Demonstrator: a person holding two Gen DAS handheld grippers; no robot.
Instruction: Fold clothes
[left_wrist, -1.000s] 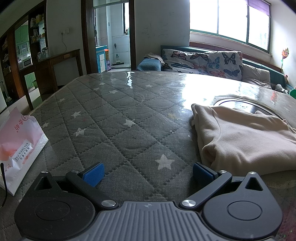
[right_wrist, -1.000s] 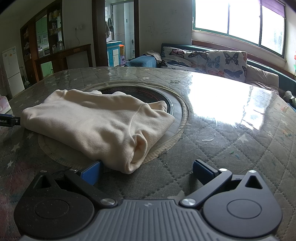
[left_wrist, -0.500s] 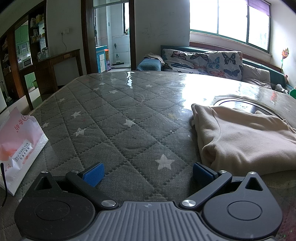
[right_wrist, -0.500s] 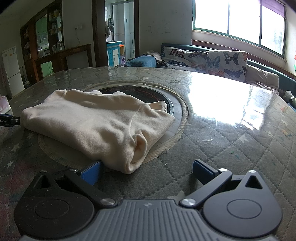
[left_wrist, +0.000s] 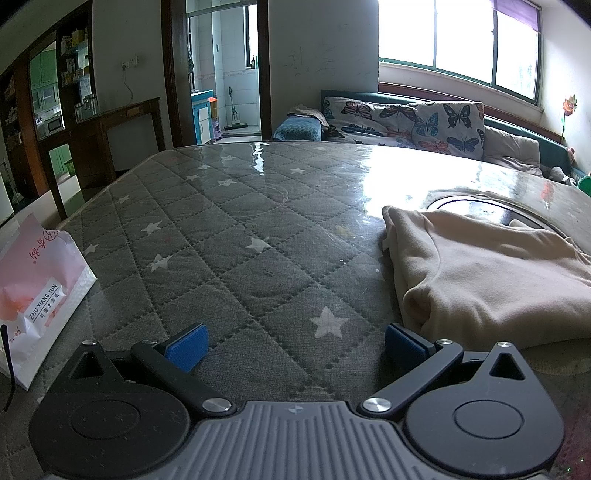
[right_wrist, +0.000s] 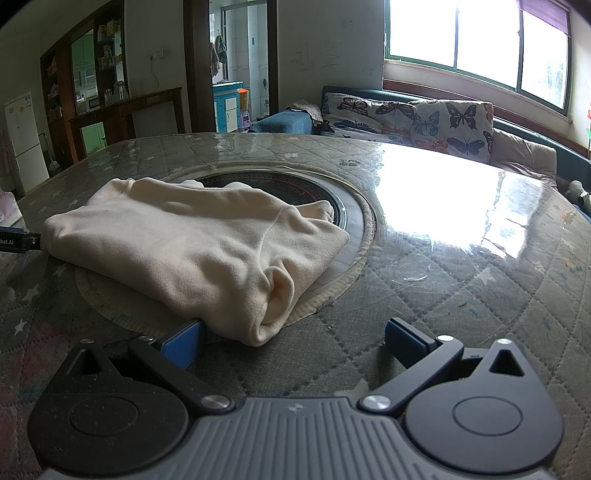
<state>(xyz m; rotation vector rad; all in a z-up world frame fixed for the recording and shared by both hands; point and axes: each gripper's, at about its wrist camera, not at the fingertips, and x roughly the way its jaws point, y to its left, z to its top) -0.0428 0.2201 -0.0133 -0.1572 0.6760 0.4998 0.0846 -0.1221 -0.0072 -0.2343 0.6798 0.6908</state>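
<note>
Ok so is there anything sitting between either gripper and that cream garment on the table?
Nothing visible does. The left gripper has only bare quilted table cover between it and the cream garment, which lies just ahead to its right. The right gripper is already at the garment's near corner, one finger against the fabric.

Daylit room, sharp focus, strong fisheye curvature.
Overexposed wide green-framed window (right_wrist: 476, 48) throws white glare across the glossy grey star-quilted tabletop (right_wrist: 443, 206); corners vignette black, left side dimmer.
</note>
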